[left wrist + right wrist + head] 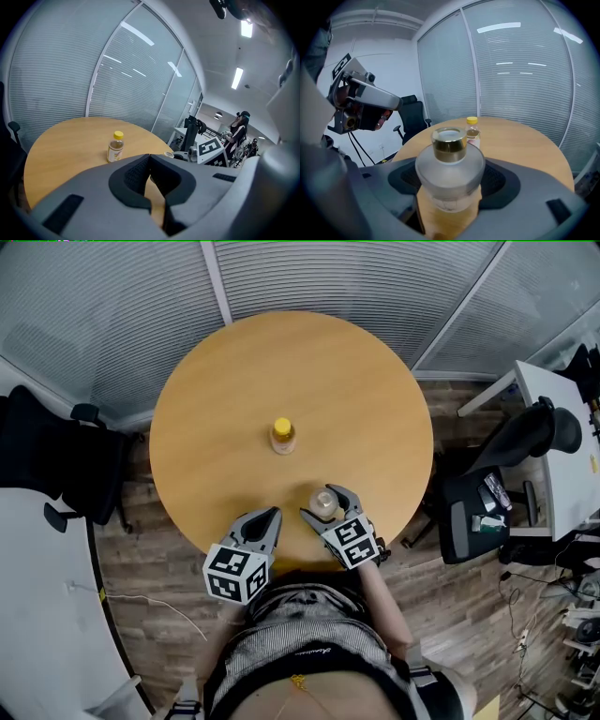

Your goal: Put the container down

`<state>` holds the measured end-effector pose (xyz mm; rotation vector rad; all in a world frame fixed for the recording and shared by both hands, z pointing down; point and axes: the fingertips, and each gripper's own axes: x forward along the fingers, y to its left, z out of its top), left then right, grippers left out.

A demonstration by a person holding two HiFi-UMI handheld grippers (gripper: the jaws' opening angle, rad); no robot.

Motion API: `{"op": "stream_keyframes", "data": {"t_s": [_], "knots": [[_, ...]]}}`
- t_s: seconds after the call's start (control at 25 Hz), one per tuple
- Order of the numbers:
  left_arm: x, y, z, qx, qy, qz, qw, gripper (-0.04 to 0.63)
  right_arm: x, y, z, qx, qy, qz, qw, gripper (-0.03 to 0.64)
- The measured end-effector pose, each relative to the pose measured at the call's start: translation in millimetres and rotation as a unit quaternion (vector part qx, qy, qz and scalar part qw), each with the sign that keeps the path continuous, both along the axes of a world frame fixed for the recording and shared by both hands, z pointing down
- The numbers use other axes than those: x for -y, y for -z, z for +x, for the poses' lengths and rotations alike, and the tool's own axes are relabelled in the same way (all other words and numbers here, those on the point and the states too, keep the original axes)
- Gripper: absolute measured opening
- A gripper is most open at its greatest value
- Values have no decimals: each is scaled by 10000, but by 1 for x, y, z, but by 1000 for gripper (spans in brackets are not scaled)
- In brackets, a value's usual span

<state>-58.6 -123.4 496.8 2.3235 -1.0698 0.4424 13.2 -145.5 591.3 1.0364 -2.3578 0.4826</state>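
Observation:
A frosted glass container [324, 502] with a gold neck is at the near edge of the round wooden table [225, 390]. My right gripper [324, 506] is shut on it, one pad pressed to each side of its body [449, 171]. Whether its base touches the tabletop I cannot tell. My left gripper [271, 515] is just left of it, shut with nothing in it, tips together [150, 157]. A small bottle with a yellow cap [282, 435] stands upright at the table's centre, apart from both grippers [472, 127].
Glass partitions with blinds [356, 282] curve round the far side of the table. A black office chair [66, 465] stands to the left, another [511, 474] to the right beside a white desk [562, 427]. A person [238, 131] stands far off.

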Motion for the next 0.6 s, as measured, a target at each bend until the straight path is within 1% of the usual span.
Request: {"op": "stream_keyframes", "data": {"t_s": [0.36, 0.6], "knots": [[4, -4, -4, -7, 36, -69, 10000, 21, 11, -25, -9, -51, 57, -118, 9999, 347], [4, -7, -2, 2, 28, -129, 9999, 21, 18, -46, -10, -187, 168, -211, 9995, 347]]}}
